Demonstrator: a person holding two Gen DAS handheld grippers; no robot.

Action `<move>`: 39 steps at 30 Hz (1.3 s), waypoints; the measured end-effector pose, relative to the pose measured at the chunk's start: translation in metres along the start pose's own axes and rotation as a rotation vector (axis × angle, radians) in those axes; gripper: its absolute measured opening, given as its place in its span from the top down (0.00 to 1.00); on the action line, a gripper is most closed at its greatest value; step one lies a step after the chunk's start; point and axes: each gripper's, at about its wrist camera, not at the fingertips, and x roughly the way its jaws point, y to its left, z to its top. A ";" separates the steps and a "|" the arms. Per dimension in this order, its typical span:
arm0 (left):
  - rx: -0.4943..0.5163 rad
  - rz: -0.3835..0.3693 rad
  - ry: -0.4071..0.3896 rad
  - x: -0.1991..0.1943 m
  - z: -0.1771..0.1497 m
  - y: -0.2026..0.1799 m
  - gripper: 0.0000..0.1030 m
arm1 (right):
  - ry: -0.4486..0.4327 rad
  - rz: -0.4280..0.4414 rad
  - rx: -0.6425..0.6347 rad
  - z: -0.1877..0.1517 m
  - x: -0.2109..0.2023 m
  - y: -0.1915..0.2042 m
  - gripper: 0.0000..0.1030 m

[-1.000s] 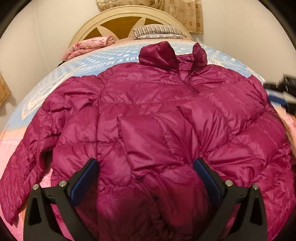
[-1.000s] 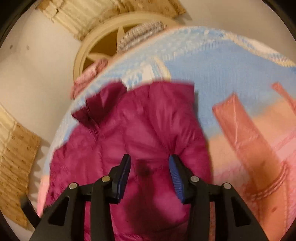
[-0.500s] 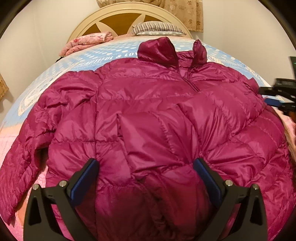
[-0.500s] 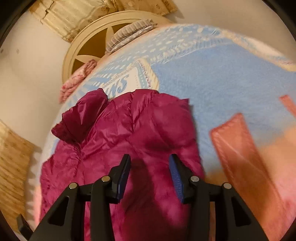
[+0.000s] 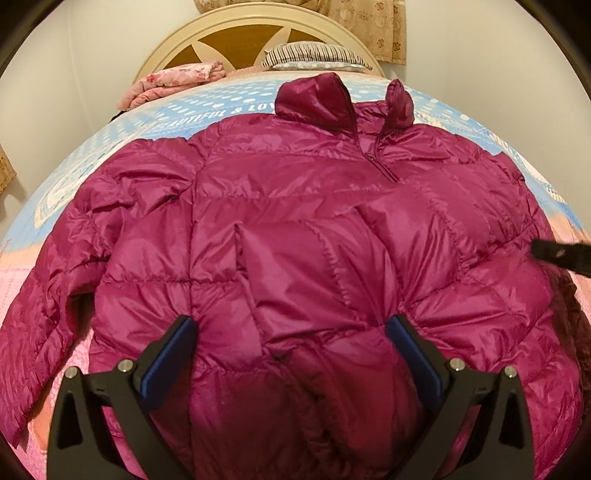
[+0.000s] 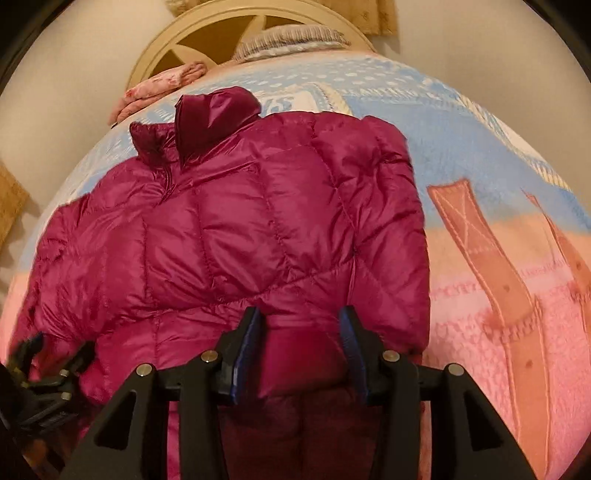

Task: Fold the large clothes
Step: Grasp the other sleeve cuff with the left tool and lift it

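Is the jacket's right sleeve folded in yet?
Yes. The jacket has its right sleeve lying across the chest; the left sleeve is still spread.

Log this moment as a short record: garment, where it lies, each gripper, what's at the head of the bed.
garment: magenta puffer jacket, front up, collar toward the headboard
surface: bed with a blue and pink blanket
left gripper: open, over the hem
right gripper: part open, jacket fabric between its fingers
far end: striped pillow, folded pink cloth
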 end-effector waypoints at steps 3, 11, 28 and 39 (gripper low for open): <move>-0.016 -0.022 -0.002 -0.002 0.000 0.003 0.00 | -0.070 0.030 -0.028 -0.010 -0.027 0.023 0.52; -0.120 -0.022 -0.104 -0.069 -0.016 0.063 0.00 | -0.043 0.034 -0.209 -0.047 0.001 0.080 0.45; -0.504 0.191 -0.117 -0.121 -0.123 0.262 0.00 | -0.105 0.020 -0.236 -0.060 0.004 0.080 0.40; -0.528 0.079 -0.089 -0.091 -0.117 0.262 0.52 | -0.118 0.059 -0.204 -0.062 0.001 0.074 0.38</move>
